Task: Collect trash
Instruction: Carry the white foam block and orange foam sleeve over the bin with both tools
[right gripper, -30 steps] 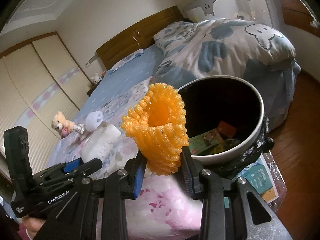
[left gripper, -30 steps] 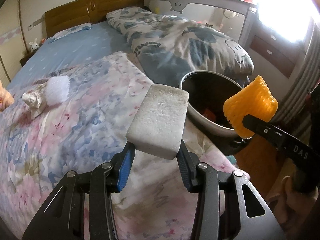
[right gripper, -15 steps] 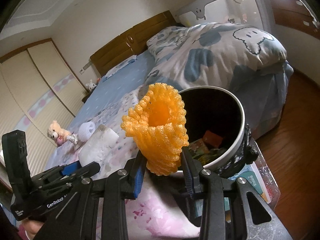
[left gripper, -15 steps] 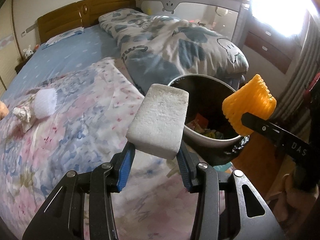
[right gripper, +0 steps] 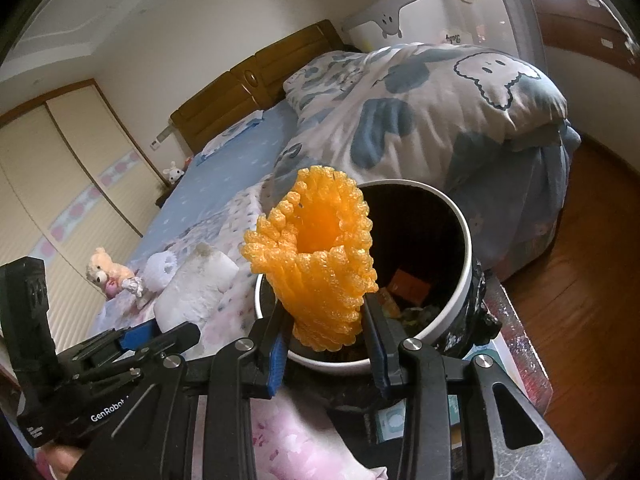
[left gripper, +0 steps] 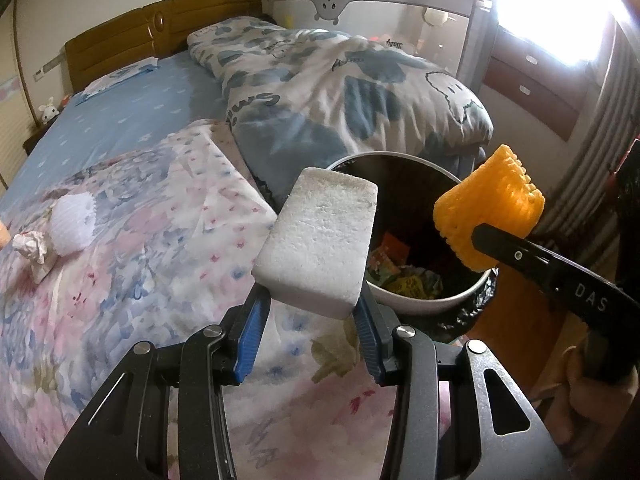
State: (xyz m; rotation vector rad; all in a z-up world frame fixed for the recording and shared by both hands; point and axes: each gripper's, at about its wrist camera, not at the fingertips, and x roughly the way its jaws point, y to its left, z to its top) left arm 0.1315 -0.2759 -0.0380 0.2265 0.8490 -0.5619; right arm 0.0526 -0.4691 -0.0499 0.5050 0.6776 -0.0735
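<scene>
My left gripper (left gripper: 312,312) is shut on a white foam block (left gripper: 320,240) and holds it above the bed edge, just left of the round trash bin (left gripper: 460,300). My right gripper (right gripper: 326,332) is shut on an orange foam net sleeve (right gripper: 316,260) and holds it over the near rim of the bin (right gripper: 466,240). The bin holds several wrappers (right gripper: 408,286). The orange sleeve (left gripper: 488,208) also shows in the left wrist view, and the foam block (right gripper: 196,284) in the right wrist view. A white foam net (left gripper: 74,220) and crumpled paper (left gripper: 30,246) lie on the bed.
The floral quilt (left gripper: 140,280) covers the bed's near part. A rumpled blue-and-white duvet (left gripper: 340,92) lies behind the bin. A teddy bear (right gripper: 106,272) sits at the bed's far left. Wooden floor (right gripper: 580,280) lies right of the bin.
Both grippers have moved closer to the bin with their loads. The bin now looks larger and nearer, and its contents show more.
</scene>
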